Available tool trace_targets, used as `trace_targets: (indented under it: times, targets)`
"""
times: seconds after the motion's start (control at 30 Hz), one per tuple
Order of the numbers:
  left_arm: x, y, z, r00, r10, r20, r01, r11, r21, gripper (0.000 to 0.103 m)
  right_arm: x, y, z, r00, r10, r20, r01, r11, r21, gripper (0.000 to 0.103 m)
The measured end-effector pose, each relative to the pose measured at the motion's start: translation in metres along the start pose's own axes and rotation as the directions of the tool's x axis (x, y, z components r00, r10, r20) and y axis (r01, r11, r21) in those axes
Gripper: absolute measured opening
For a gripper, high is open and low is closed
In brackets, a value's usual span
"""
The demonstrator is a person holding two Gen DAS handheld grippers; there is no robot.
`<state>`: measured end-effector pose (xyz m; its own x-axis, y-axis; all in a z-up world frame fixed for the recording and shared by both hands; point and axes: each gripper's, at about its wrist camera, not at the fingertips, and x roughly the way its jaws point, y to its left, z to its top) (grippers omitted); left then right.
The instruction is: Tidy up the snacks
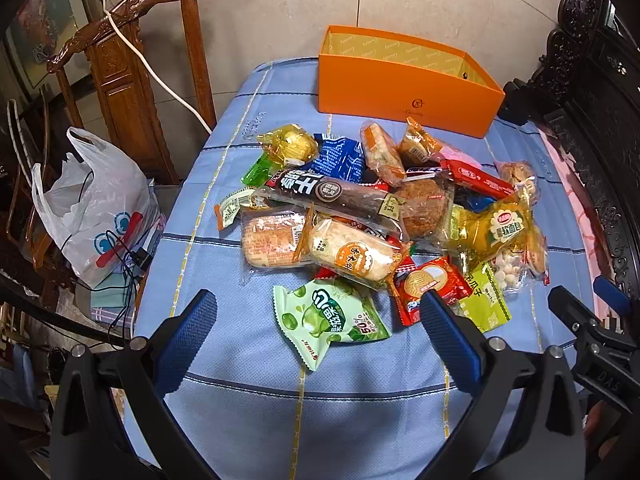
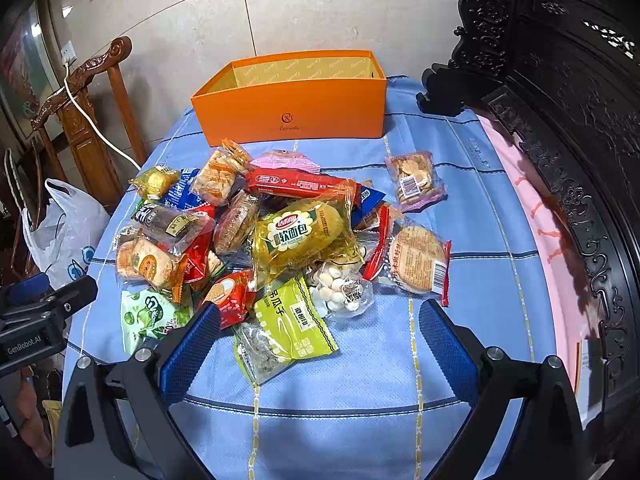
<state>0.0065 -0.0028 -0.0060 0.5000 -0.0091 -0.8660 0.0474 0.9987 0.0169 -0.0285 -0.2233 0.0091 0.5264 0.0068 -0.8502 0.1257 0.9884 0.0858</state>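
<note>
Both of my grippers hang above the near edge of the blue cloth (image 1: 248, 420), tilted down toward the snacks, and each has its blue-padded jaws spread wide with nothing between them. My left gripper (image 1: 320, 332) frames a pale green candy packet (image 1: 330, 318) lying on the near side of the heap; my right gripper (image 2: 320, 340) frames a yellow-green seed packet (image 2: 286, 326) with a clear bag of small white sweets (image 2: 340, 286) just beyond it. Further out, the snack pile (image 1: 372, 208) sprawls across the middle of the cloth: a long dark-wrapped roll (image 1: 332, 196), a golden soft-bread bag (image 2: 302, 236), a red bar (image 2: 296, 184) and assorted wrapped cakes, overlapping one another. A small bag of biscuits (image 2: 414, 178) lies apart on the right. At the far side stands an open orange box (image 2: 296, 108), apart from the pile. Off the table to the left I see a carved wooden chair (image 1: 120, 68) and a white plastic bag (image 1: 96, 208).
</note>
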Motion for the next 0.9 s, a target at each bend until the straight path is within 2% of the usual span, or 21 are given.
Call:
trace_targets:
  times: [0.9]
  targets:
    - [0.0038, -0.0013, -0.0002, 1.0, 0.01, -0.001, -0.01, 1.0, 0.014, 0.099, 0.0082, 0.0027, 0.0036, 1.0, 0.015, -0.027, -0.015, 1.0, -0.021, 0.099]
